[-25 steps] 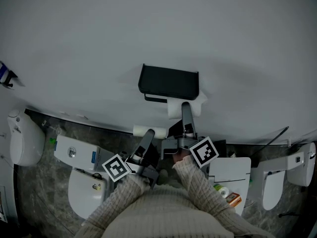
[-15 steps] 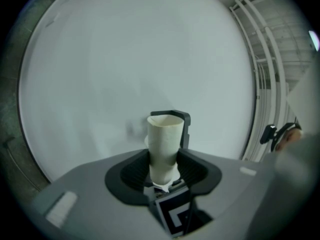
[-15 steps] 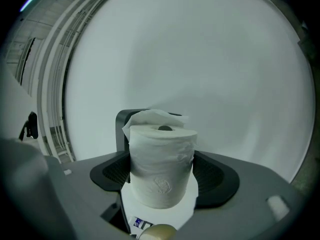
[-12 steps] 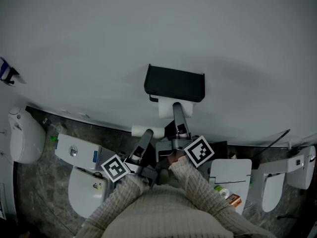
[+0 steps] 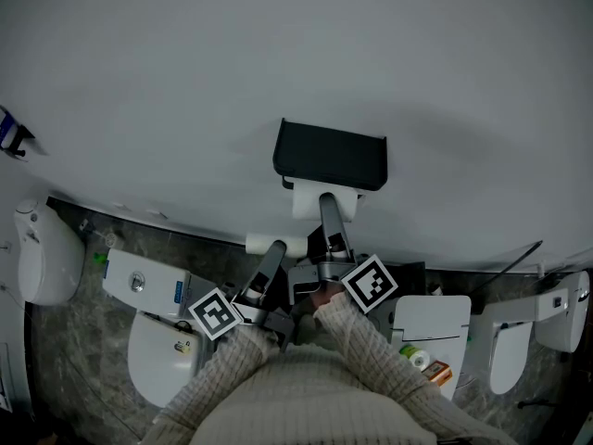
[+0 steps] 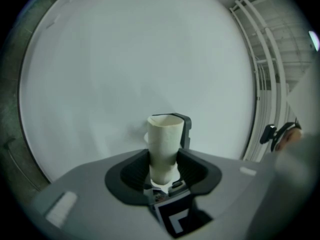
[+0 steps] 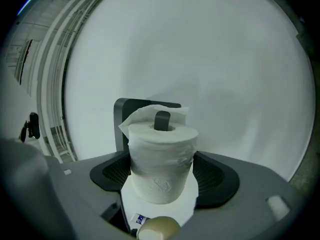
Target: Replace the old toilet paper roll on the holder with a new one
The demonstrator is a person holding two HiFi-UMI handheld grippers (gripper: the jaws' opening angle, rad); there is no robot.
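The head view is dim and grey under even, diffuse light. The wall (image 5: 185,63) is flat, with a soft shadow around the black holder (image 5: 330,154). The floor (image 5: 139,239) edge bows from wide-angle distortion. Both gripper views are brighter circles with black corners. The tube (image 6: 165,144) and roll (image 7: 161,161) look fairly sharp, the near grey casing is blurred, and the rails (image 6: 265,59) curve at the edge.
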